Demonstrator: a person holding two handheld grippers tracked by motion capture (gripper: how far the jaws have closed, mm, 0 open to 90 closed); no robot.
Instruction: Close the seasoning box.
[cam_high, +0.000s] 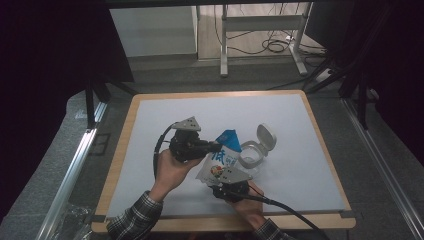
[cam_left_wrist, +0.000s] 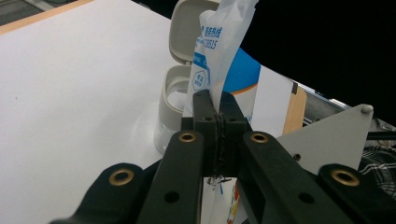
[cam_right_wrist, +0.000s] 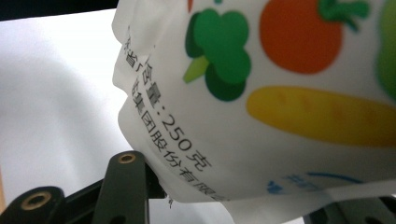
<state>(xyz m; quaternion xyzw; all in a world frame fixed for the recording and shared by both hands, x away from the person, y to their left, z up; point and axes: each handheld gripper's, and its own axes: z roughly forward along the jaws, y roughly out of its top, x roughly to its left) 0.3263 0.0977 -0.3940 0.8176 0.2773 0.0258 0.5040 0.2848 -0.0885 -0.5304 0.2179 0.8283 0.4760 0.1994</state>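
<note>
Both grippers (cam_high: 207, 147) (cam_high: 226, 186) pinch the pouch (cam_high: 220, 159) — beside the jar (cam_high: 255, 152).

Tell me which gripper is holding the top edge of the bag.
The left gripper pinches the bag's upper edge; the right gripper holds its lower end, nearer the person.

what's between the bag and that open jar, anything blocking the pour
Nothing visible. The bag, clamped by the left gripper and right gripper, hangs right beside the jar, whose hinged lid is flipped back off the mouth.
</note>
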